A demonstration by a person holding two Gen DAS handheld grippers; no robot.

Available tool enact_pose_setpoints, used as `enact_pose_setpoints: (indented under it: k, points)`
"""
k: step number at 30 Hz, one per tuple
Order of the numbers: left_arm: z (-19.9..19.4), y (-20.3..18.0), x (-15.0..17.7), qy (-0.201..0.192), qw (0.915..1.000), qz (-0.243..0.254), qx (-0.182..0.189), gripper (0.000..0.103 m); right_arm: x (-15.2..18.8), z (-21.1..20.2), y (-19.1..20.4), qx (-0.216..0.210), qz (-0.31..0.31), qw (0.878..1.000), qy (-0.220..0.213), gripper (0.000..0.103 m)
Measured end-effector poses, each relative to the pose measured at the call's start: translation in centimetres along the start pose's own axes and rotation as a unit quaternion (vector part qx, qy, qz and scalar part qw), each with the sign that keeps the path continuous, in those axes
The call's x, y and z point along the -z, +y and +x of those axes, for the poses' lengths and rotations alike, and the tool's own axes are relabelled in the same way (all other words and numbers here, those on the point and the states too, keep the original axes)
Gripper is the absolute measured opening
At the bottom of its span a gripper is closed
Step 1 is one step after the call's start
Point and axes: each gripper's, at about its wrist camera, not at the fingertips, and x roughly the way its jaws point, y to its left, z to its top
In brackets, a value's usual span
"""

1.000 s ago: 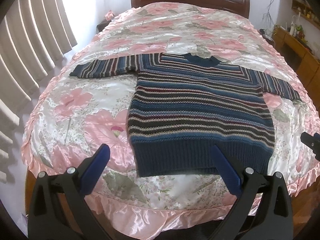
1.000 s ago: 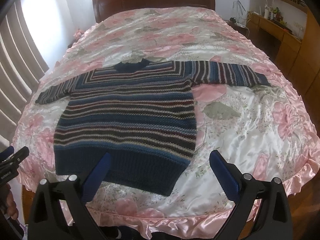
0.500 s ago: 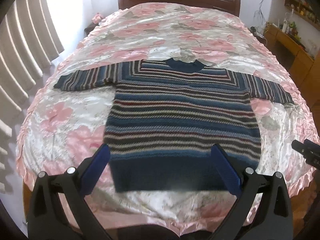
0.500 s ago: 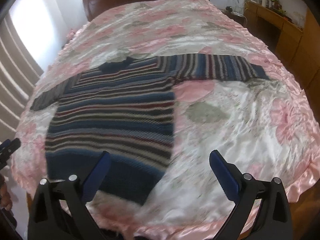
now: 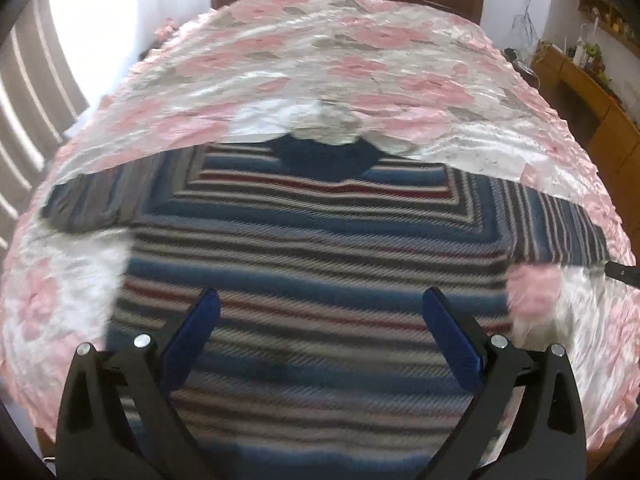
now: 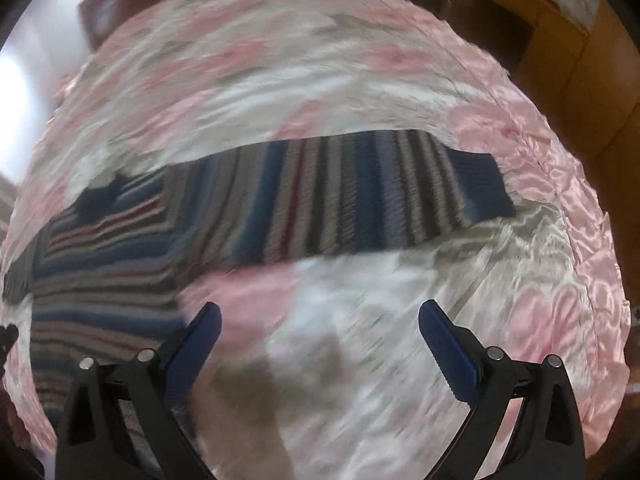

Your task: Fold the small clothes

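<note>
Left claw [image 5: 320,320] overlooks sweater [image 5: 320,248] torso; right claw [image 6: 318,328] faces sleeve [image 6: 360,200].

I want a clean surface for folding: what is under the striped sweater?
The striped sweater lies flat, sleeves spread, on a pink floral satin bedspread. The bedspread shows all around it. Whatever lies directly beneath the knit is covered and cannot be seen.

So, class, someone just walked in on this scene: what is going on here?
A person holds a two-finger gripper in each hand over a striped sweater spread flat on a bed with a pink floral bedspread. The left gripper is open above the sweater's body; the right gripper is open near its outstretched sleeve. Neither holds any fabric, and no fold is made yet.
</note>
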Motion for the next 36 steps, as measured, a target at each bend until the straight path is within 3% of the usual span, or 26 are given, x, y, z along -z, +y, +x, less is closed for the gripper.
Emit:
enact_pose_setpoints:
  k: [4, 9, 13, 19, 22, 24, 25, 26, 31, 34, 36]
  points:
    - [3.6, -5.9, -2.7, -0.003, 0.9997, 0.023, 0.009, 0.1, -3.4, 3.1, -5.7, 0.026, 0.026, 0.999, 0.012, 0.099]
    - [7.6, -12.1, -4.5, -0.002, 0.9989, 0.047, 0.006, 0.1, -5.5, 5.9, -11.3, 0.021, 0.067, 0.997, 0.04, 0.099]
    - [9.9, -15.0, -4.6, 0.006, 0.9985, 0.053, 0.009, 0.1, -6.5, 7.8, -14.9, 0.002, 0.104, 0.993, 0.049, 0.098]
    - [11.8, -17.0, -3.8, 0.011, 0.9976, 0.067, 0.011, 0.1, -7.0, 10.9, -18.3, -0.034, 0.146, 0.987, 0.061, 0.086]
    - [12.8, -16.7, -3.5, 0.013, 0.997, 0.076, -0.006, 0.1, -7.0, 11.6, -18.8, -0.028, 0.152, 0.987, 0.05, 0.065]
    - [13.4, -16.2, -3.4, 0.019, 0.9969, 0.075, -0.016, 0.1, -7.1, 11.2, -18.9, -0.042, 0.152, 0.987, 0.028, 0.024]
    - [13.8, -15.7, -3.4, 0.024, 0.997, 0.071, -0.02, 0.1, -7.1, 11.1, -19.0, -0.061, 0.158, 0.985, 0.026, 0.018]
    - [13.9, -15.3, -3.3, 0.027, 0.9969, 0.07, -0.022, 0.1, -7.1, 10.8, -19.0, -0.073, 0.162, 0.984, 0.023, 0.017]
    - [14.1, -13.3, -3.3, 0.029, 0.9968, 0.066, -0.035, 0.1, -7.8, 8.6, -16.4, -0.044, 0.106, 0.993, -0.014, 0.016]
    - [14.4, -11.7, -3.8, 0.033, 0.9967, 0.06, -0.043, 0.1, -8.0, 8.1, -14.0, 0.021, 0.062, 0.998, -0.017, 0.016]
    - [14.5, -10.6, -4.2, 0.035, 0.997, 0.054, -0.043, 0.1, -8.0, 7.1, -11.4, 0.032, 0.024, 0.999, -0.033, 0.016]
